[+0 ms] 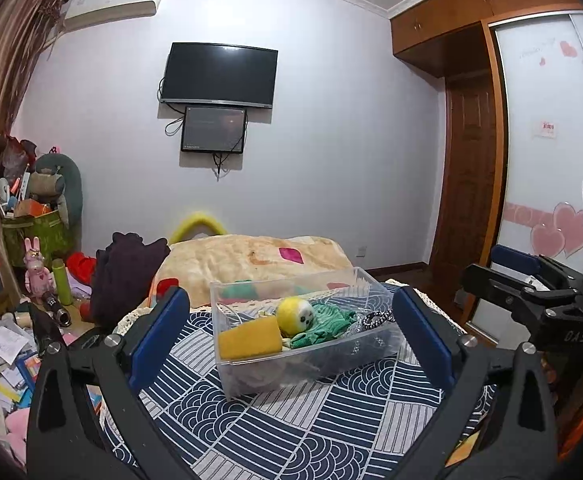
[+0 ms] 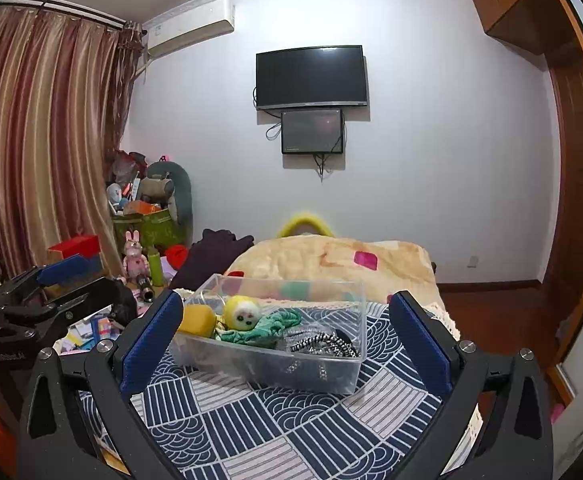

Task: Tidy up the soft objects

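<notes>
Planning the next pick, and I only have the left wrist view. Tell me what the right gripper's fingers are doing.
Observer: The right gripper has its fingers spread wide with nothing held. The clear bin sits framed between them.
Operator: Describe the striped thing at the bin's right end. It's half hidden here.
Observer: It's a black-and-white braided cord, loosely coiled on the bin floor beside the green knit cloth.
Operator: Report whether the yellow ball touches that cord.
Observer: No. The yellow ball sits to the left of it, with the cloth between them.
</notes>
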`<state>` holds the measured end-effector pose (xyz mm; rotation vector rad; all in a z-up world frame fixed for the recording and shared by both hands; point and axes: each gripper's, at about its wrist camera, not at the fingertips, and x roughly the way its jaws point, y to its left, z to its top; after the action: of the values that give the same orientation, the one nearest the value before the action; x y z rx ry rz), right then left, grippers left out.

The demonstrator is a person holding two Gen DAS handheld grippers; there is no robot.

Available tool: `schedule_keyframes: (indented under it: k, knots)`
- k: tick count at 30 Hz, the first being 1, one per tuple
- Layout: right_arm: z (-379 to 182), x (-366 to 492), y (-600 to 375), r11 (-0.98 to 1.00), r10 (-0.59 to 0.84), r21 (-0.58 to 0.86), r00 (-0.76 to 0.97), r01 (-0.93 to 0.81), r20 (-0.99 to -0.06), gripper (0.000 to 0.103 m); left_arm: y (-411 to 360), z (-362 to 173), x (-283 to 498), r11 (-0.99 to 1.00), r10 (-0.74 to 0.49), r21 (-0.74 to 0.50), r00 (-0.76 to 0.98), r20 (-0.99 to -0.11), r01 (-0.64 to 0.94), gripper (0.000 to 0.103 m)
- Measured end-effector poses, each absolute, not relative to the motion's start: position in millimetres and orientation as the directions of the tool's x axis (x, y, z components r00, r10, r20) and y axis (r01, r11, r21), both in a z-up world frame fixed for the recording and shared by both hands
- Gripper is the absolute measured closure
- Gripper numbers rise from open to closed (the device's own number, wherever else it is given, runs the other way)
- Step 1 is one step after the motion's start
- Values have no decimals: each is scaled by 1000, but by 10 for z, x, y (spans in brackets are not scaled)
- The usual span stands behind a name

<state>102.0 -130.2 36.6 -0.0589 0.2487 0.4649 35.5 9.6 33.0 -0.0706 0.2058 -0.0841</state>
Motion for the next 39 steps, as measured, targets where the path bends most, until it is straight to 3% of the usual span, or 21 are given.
schedule_keyframes:
  k: [39]
  knots:
    - [385, 947, -1328, 893, 438, 13, 862, -450, -254, 0, 93, 310, 306, 994, -94, -73, 975, -199, 81, 0]
